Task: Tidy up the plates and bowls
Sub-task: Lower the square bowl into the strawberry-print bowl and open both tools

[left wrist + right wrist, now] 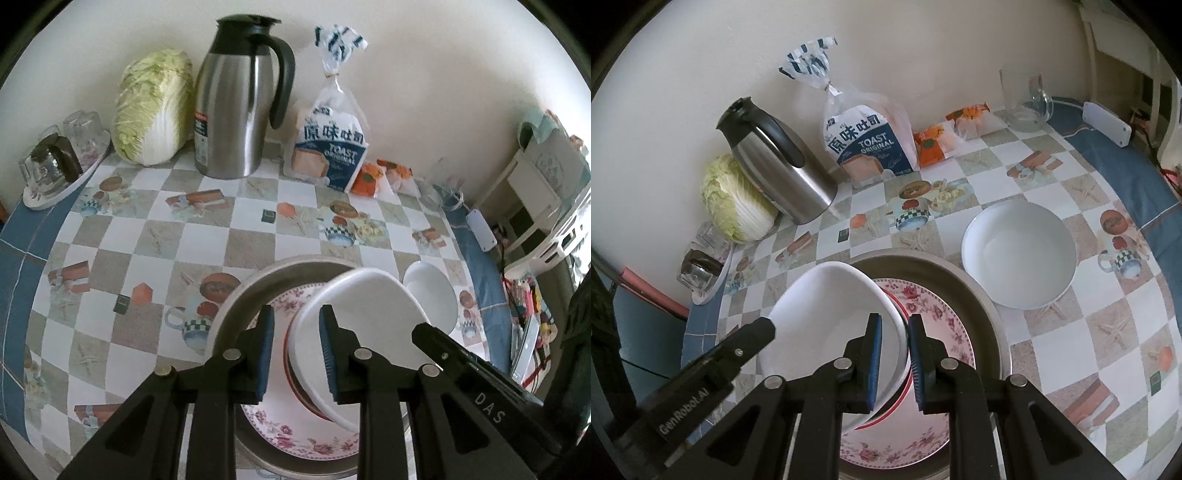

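The right tool [894, 363] pinches the rim of a tilted white bowl [831, 325] over the floral plate [934, 443] in a metal pan [982, 295]; the left tool [297, 354] straddles the same rim half-open. Another white bowl [1019, 254] sits beside the pan on the worktop [1089, 332], well short of the "TOAST ORIGINAL" bread bag [871, 144].

— This is somebody's home kitchen or dining corner, isn't it?

— Looks so. The table [155, 236] wears a checked oilcloth printed with teapots and gift boxes, pushed against a plain cream wall [424, 74].

— And the food?

— At twelve o'clock, a steel thermos jug [236, 107]; at eleven, a whole napa cabbage [151, 110]; at one, a bag of sliced toast bread [332, 147] with small orange snack packets [365, 177] beside it.

— Glasses too?

— Upturned tumblers on a tray [55, 162] at ten o'clock. At three, a white shelf unit [535, 192] and household clutter.
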The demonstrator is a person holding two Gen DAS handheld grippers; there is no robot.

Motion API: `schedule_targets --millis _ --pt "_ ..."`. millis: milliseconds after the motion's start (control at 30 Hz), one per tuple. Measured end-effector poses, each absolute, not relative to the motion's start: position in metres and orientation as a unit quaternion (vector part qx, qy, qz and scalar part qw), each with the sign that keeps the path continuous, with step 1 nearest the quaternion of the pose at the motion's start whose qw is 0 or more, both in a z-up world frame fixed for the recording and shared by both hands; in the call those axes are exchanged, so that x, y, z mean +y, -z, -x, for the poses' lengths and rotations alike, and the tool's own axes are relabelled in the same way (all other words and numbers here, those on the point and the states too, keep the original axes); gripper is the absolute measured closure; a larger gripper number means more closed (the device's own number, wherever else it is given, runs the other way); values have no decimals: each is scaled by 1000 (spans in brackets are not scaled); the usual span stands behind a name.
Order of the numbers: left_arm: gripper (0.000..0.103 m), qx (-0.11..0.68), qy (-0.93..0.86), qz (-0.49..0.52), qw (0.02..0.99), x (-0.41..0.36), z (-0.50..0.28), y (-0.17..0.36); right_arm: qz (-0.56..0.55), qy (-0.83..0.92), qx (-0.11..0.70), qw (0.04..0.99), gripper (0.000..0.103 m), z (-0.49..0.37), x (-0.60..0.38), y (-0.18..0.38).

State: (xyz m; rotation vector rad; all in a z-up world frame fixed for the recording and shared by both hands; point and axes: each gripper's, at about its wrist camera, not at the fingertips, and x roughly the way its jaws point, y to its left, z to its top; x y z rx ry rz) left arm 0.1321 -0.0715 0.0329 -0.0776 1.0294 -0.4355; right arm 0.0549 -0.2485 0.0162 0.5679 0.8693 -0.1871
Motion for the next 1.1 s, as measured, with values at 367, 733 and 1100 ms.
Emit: schedule_targets --millis 367,733,1100 --pt "16 483 146 49 862 -40 -142 -37 -251 94 407 873 37 -53 -245 -24" --pt "11 484 111 47 867 -31 -145 -30 -239 92 398 881 0 -52 -244 -25" --pt "10 471 93 52 876 -29 -143 -34 -236 97 387 886 0 -48 -248 -29"
